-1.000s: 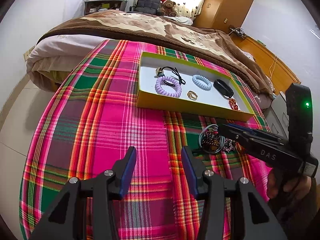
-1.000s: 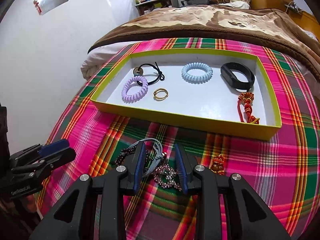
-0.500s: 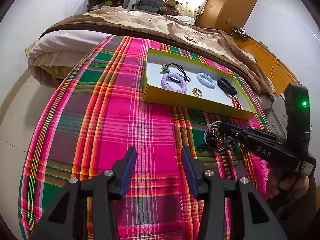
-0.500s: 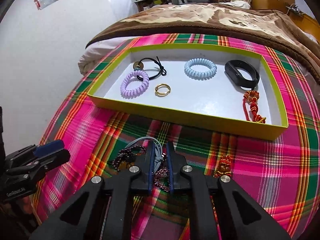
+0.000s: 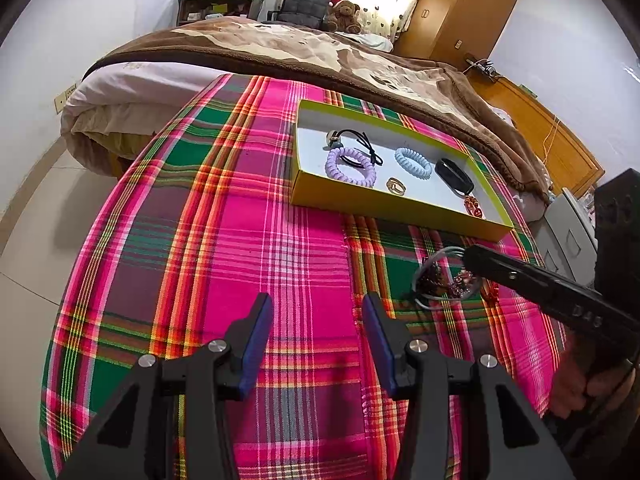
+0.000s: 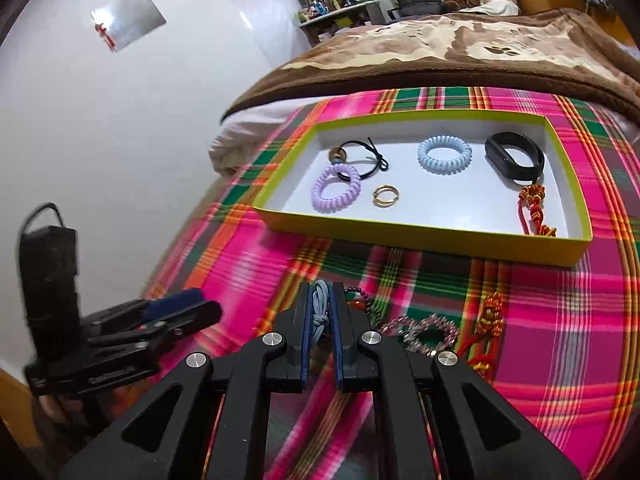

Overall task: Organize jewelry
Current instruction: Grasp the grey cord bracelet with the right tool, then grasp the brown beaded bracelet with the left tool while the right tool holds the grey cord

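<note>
My right gripper (image 6: 321, 294) is shut on a grey cord bracelet (image 6: 319, 304) and holds it just above the plaid cloth; it also shows in the left wrist view (image 5: 466, 258). A dark bead bracelet (image 6: 362, 300), a pink crystal bracelet (image 6: 426, 330) and a red-gold knot charm (image 6: 490, 320) lie beside it. The yellow-rimmed tray (image 6: 420, 236) holds a purple coil tie (image 6: 336, 193), a blue coil tie (image 6: 444, 155), a black cord, a gold ring (image 6: 385, 195), a black band (image 6: 514, 157) and a red tassel. My left gripper (image 5: 316, 320) is open and empty over the cloth.
The plaid cloth (image 5: 240, 240) covers a round table. A bed with a brown blanket (image 5: 320, 52) lies right behind the tray. A wooden cabinet (image 5: 560, 140) stands to the right, a white wall to the left.
My right gripper has shut on the grey cord bracelet and lifted it a little from the pile. My left gripper has stayed open.
</note>
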